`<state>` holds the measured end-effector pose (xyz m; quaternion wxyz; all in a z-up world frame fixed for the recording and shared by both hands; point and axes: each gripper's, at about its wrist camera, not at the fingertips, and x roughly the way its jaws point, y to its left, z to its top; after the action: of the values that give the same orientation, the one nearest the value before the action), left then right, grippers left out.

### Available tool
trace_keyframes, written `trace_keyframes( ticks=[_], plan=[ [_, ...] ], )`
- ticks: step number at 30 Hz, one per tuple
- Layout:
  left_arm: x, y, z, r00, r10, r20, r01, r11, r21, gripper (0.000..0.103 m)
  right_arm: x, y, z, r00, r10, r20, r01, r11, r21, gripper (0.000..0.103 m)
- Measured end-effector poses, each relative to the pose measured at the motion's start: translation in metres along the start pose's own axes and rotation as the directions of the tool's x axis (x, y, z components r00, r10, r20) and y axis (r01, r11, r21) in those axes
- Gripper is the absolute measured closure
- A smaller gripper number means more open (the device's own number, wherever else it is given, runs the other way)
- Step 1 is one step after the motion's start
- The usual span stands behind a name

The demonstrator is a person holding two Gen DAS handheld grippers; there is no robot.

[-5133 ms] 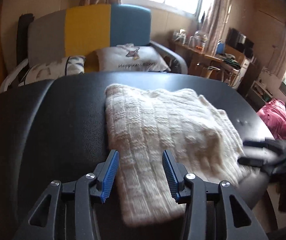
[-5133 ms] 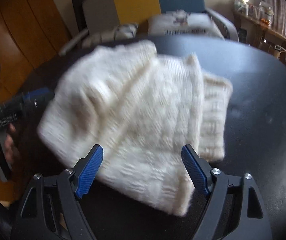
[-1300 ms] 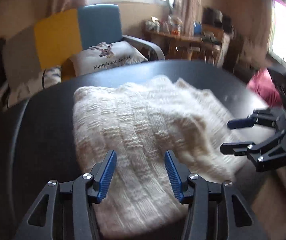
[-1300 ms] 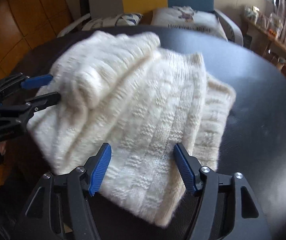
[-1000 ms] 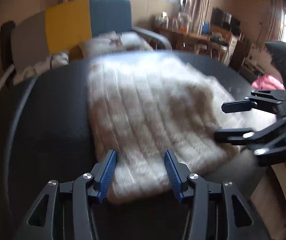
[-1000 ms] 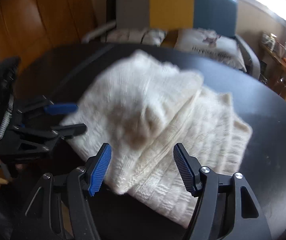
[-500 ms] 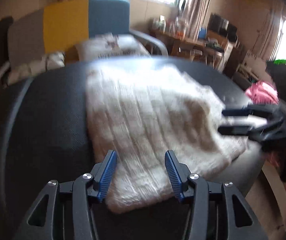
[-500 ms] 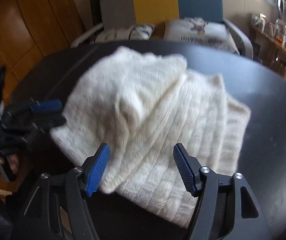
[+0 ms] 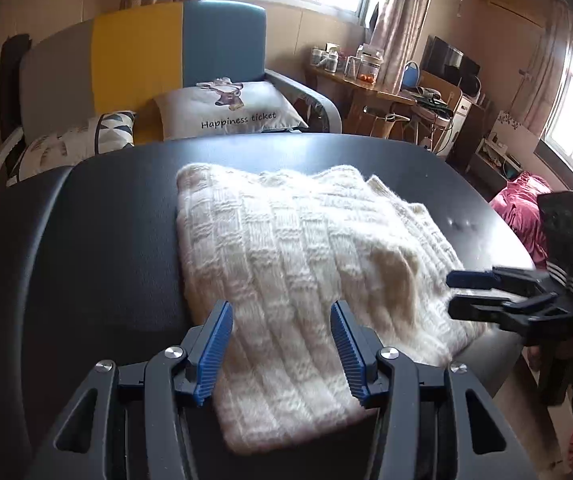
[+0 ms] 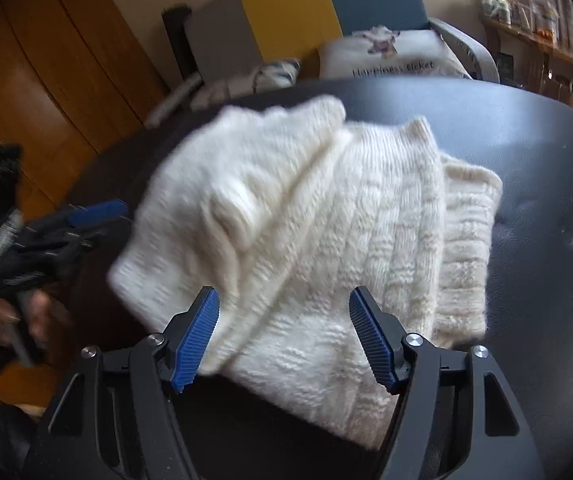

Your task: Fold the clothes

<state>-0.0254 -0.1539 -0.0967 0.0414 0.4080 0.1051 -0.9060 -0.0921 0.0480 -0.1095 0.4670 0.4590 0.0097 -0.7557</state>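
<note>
A: Where's the sweater (image 9: 286,264)?

B: Folded in layers, lying flat on the black counter (image 9: 86,248), reaching its near edge.

A: And the left claw (image 9: 280,346)?

B: Angled down over the sweater's near end, jaws wide apart, blue pads clear of the knit, gripping nothing.

A: The right claw (image 10: 284,334)?

B: Tilted down at the sweater's near corner, jaws spread, nothing held. In the left view it is level at the counter's right edge, fingertips just beside the knit. A hand (image 10: 10,318), blurred, holds the left claw's handle.
</note>
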Motion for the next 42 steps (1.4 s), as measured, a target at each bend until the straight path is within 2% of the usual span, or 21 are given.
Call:
trace_keyframes(
  ticks=[2, 4, 8, 10, 13, 15, 17, 19, 22, 24, 25, 27, 30, 33, 34, 36, 37, 39, 40, 41, 42],
  plan=[
    [0.012, -0.001, 0.003, 0.999, 0.014, -0.032, -0.014, 1.000, -0.003, 0.051, -0.002, -0.002, -0.009, 1.000, 0.016, 0.001, -0.016, 1.000, 0.022, 0.032],
    [0.036, 0.001, -0.001, 0.993, 0.040, -0.114, -0.042, 0.999, -0.014, 0.051, 0.018, -0.010, -0.010, 0.998, 0.009, -0.058, -0.005, 0.998, 0.058, 0.032],
    [0.039, -0.014, -0.010, 0.991, 0.107, -0.077, -0.100, 0.991, 0.088, 0.050, 0.017, -0.016, -0.022, 0.999, 0.032, 0.020, -0.033, 0.998, 0.052, 0.032],
    [0.031, -0.013, -0.006, 0.993, 0.095, -0.068, -0.090, 0.993, 0.083, 0.050, 0.015, -0.019, -0.021, 0.999, 0.043, 0.026, -0.045, 0.996, 0.078, 0.032],
    [0.014, -0.006, 0.006, 0.997, 0.079, -0.015, -0.078, 0.995, 0.059, 0.050, 0.008, -0.015, -0.004, 1.000, 0.001, 0.019, -0.002, 0.998, 0.056, 0.032],
    [0.006, 0.002, 0.019, 0.997, 0.077, 0.020, -0.078, 0.996, 0.044, 0.050, -0.003, -0.008, 0.016, 0.998, -0.015, 0.061, 0.013, 1.000, 0.025, 0.032],
    [0.005, 0.013, 0.037, 0.997, 0.072, 0.031, -0.072, 0.997, 0.012, 0.050, -0.010, 0.004, 0.040, 0.993, -0.029, 0.110, 0.032, 0.999, -0.020, 0.032],
    [0.011, 0.027, 0.055, 0.999, 0.035, 0.015, -0.034, 0.998, -0.051, 0.050, -0.005, 0.019, 0.066, 0.991, -0.048, 0.128, 0.058, 0.996, -0.073, 0.032],
    [0.034, 0.053, 0.076, 0.998, -0.043, -0.040, 0.036, 0.985, -0.170, 0.050, 0.021, 0.032, 0.085, 0.997, -0.035, 0.067, 0.046, 0.984, -0.171, 0.032],
    [0.056, 0.060, 0.082, 0.995, -0.053, -0.086, 0.036, 0.981, -0.192, 0.051, 0.044, 0.035, 0.091, 0.999, -0.036, 0.002, 0.035, 0.973, -0.226, 0.032],
    [0.070, 0.061, 0.083, 0.990, -0.050, -0.129, 0.027, 0.984, -0.176, 0.051, 0.059, 0.032, 0.090, 0.998, -0.044, -0.042, 0.033, 0.969, -0.244, 0.032],
    [0.075, 0.058, 0.086, 0.991, -0.030, -0.132, 0.013, 0.992, -0.127, 0.049, 0.090, 0.024, 0.085, 0.984, -0.097, -0.148, 0.056, 0.963, -0.263, 0.032],
    [0.067, 0.055, 0.098, 0.996, -0.044, -0.082, 0.038, 0.996, -0.081, 0.050, 0.082, 0.017, 0.087, 0.989, -0.053, -0.141, 0.018, 0.971, -0.239, 0.032],
    [0.061, 0.054, 0.120, 0.996, -0.087, -0.028, 0.086, 0.994, -0.061, 0.050, 0.063, 0.021, 0.099, 0.991, -0.062, -0.121, 0.028, 0.963, -0.266, 0.032],
    [0.066, 0.054, 0.129, 0.997, -0.066, -0.028, 0.065, 0.997, -0.051, 0.050, 0.057, 0.024, 0.104, 0.993, -0.067, -0.102, 0.035, 0.959, -0.282, 0.032],
    [0.085, 0.058, 0.137, 0.996, -0.037, -0.080, 0.033, 0.998, -0.057, 0.050, 0.051, 0.020, 0.114, 0.997, -0.044, -0.065, 0.024, 0.960, -0.279, 0.032],
    [0.101, 0.060, 0.135, 0.990, -0.028, -0.136, 0.019, 0.998, -0.067, 0.050, 0.051, 0.018, 0.120, 0.998, -0.046, -0.052, 0.030, 0.962, -0.272, 0.032],
    [0.133, 0.065, 0.129, 0.968, -0.010, -0.249, -0.012, 0.996, -0.085, 0.050, 0.071, 0.008, 0.131, 0.992, -0.109, -0.061, 0.089, 0.959, -0.269, 0.032],
    [0.142, 0.066, 0.123, 0.966, -0.017, -0.260, -0.006, 0.996, -0.091, 0.050, 0.081, 0.003, 0.133, 0.985, -0.149, -0.088, 0.121, 0.956, -0.265, 0.032],
    [0.141, 0.066, 0.120, 0.974, -0.014, -0.226, -0.004, 0.997, -0.083, 0.050, 0.102, -0.005, 0.132, 0.972, -0.183, -0.146, 0.141, 0.956, -0.257, 0.032],
    [0.139, 0.066, 0.117, 0.978, -0.009, -0.208, -0.009, 0.996, -0.084, 0.050, 0.117, -0.013, 0.130, 0.971, -0.173, -0.166, 0.132, 0.963, -0.234, 0.032]
  ],
)
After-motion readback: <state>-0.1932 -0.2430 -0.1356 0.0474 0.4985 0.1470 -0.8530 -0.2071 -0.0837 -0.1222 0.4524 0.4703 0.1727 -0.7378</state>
